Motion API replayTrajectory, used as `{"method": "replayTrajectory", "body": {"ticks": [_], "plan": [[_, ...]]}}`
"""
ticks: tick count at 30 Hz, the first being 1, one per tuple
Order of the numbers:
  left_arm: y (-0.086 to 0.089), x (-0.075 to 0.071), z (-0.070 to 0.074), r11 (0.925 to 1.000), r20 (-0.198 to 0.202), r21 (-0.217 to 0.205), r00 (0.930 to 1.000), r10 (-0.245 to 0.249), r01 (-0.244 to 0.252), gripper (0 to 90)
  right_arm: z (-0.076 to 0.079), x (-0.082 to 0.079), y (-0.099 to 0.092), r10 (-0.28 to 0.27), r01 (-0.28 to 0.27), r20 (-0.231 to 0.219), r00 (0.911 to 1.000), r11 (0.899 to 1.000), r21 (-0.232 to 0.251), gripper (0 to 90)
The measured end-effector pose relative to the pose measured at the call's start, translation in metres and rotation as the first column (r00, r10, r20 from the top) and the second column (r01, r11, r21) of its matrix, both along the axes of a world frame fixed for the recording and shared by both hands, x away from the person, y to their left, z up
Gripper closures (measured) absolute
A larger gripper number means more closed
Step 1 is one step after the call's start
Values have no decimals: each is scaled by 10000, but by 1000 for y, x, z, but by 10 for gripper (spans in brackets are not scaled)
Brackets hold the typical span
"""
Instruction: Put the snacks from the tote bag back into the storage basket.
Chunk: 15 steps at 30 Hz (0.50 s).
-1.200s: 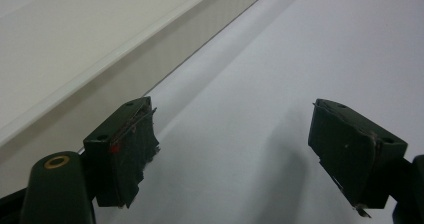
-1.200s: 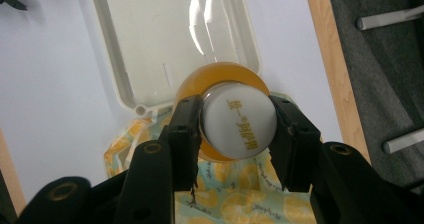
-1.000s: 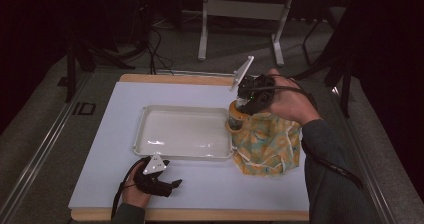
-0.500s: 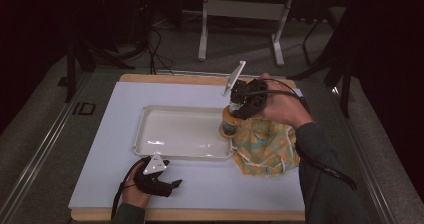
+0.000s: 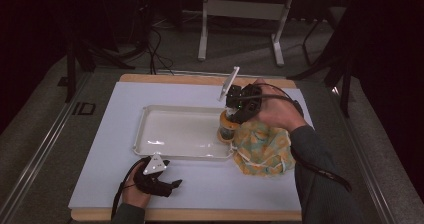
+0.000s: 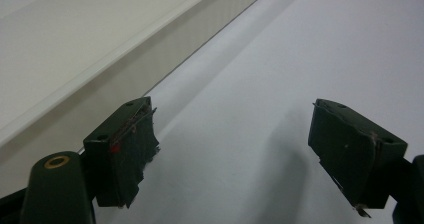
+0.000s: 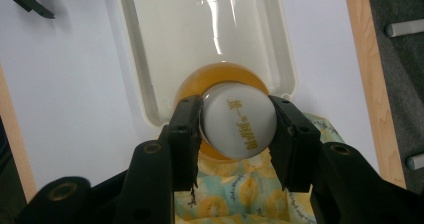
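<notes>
This looks like a lab or recording studio rather than a home. A wooden table (image 5: 200, 78) covered by a pale sheet (image 5: 115, 149) stands alone on grey carpet (image 5: 45, 134) in a darkened room, lit only from above. Black cables (image 5: 152, 44) trail over the floor beyond it, beside the metal legs of a stand (image 5: 202, 39) and dark equipment frames (image 5: 70, 59).

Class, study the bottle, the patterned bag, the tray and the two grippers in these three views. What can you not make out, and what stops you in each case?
- Bottle body: right gripper view, hidden beneath its own white cap and the right gripper.
- Cap lettering: same view, too small to read.
- Bag contents: high view, covered by the cloth and the hand.
- Tray far side: left gripper view, cut off by the frame edge.
- Left gripper opening: high view, too small and dark.
</notes>
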<state>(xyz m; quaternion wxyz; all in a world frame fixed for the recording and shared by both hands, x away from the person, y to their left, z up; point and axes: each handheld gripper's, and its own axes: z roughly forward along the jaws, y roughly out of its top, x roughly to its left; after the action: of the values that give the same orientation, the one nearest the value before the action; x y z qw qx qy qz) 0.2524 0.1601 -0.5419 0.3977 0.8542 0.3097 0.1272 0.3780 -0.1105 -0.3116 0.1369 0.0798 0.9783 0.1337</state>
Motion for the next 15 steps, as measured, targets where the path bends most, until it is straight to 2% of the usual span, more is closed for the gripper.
{"method": "replayTrajectory", "body": {"ticks": [15], "plan": [[0,0,0,10000,-9,-15,10000,3,-3,191,-13,-5,9,303,-304,-83,9995,9995,-80,588]]}}
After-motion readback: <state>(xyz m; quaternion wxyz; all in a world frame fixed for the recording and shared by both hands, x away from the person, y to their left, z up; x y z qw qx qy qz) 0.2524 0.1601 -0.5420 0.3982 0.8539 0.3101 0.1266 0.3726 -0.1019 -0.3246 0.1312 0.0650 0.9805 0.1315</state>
